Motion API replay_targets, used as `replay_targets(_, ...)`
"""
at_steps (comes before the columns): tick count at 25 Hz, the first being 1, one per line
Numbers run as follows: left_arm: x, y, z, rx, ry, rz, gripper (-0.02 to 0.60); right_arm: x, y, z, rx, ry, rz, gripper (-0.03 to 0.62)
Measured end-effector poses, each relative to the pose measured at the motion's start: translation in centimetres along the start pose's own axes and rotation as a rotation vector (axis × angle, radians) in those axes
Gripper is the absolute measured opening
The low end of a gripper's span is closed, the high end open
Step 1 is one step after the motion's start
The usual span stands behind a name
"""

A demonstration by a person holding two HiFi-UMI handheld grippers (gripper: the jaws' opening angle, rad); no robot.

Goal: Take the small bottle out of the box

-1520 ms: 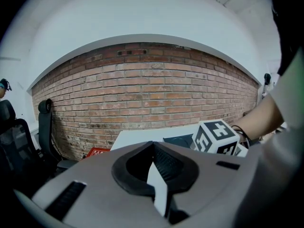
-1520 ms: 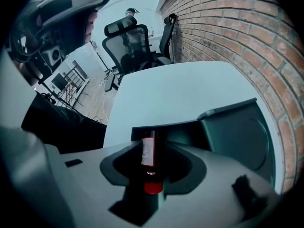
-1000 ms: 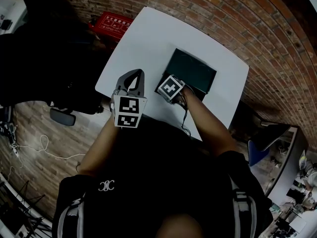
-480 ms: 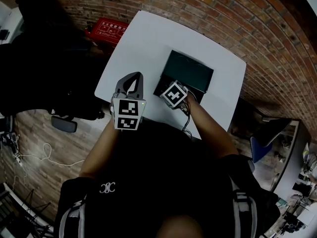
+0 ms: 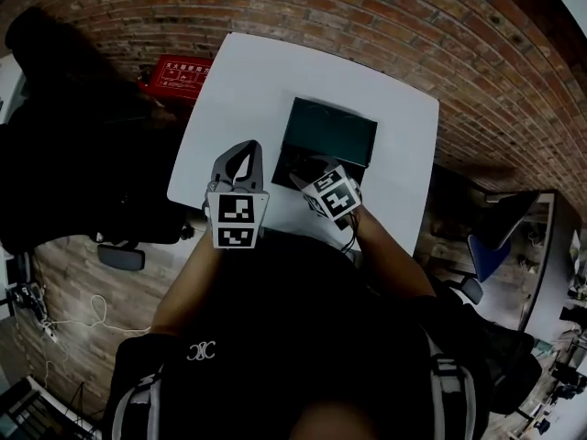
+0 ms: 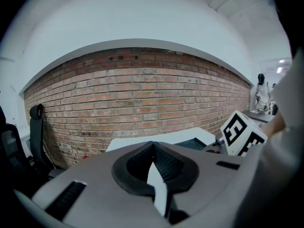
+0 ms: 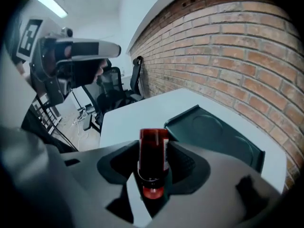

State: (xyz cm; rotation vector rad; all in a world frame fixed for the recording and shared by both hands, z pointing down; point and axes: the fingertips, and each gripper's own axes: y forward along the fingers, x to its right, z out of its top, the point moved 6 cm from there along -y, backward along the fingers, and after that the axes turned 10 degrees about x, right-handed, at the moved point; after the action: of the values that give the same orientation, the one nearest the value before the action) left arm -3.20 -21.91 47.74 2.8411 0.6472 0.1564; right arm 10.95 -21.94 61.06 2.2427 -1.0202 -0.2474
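A white table (image 5: 248,81) is seen from above with a dark green open box (image 5: 330,134) lying on it, and a red case (image 5: 179,73) on the floor left of the box carries white writing too small to be read. The left gripper (image 5: 246,147) is held out level just left of the box's near corner, its jaws closed tip to tip on nothing. The right gripper (image 7: 153,146) is held at the box's near edge on a bent forearm, clamped on a small red bottle (image 7: 153,164) outside the box; the bottle's white label cannot be read.

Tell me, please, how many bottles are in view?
1: the bottle is clamped in the right hand-held gripper, near the box; part of the box is hidden.
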Motion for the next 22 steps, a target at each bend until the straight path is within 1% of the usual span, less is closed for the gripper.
replay_targets(3, 0.6, 0.8, 0.5, 0.010, -0.010, -0.027, 0.011, 0.6, -1.9, 1.3, 0.106, 0.041, -0.043, 0.195)
replay_targets(6, 1.3, 1.6, 1.4, 0.026, -0.015, -0.050, 0.011, 1.3, -4.2, 3.2, 0.206, 0.049, -0.101, 0.195)
replay_targets(14, 3.4, 3.6, 5.4, 0.113, 0.006, -0.122, 0.011, 4.3, -11.6, 7.5, 0.474, 0.110, -0.307, 0.195)
replay_targets(16, 3.9, 4.2, 6.2, 0.124, 0.011, -0.138, 0.011, 5.2, -13.7, 8.0, 0.532, 0.123, -0.390, 0.195)
replay_targets(20, 5.1, 5.2, 7.5, 0.153, -0.002, -0.158, 0.011, 7.0, -17.9, 8.1, 0.632, 0.126, -0.630, 0.195)
replay_targets(22, 5.6, 5.6, 8.1, 0.170, -0.009, -0.175, 0.011, 7.6, -19.8, 7.8, 0.684, 0.144, -0.730, 0.195)
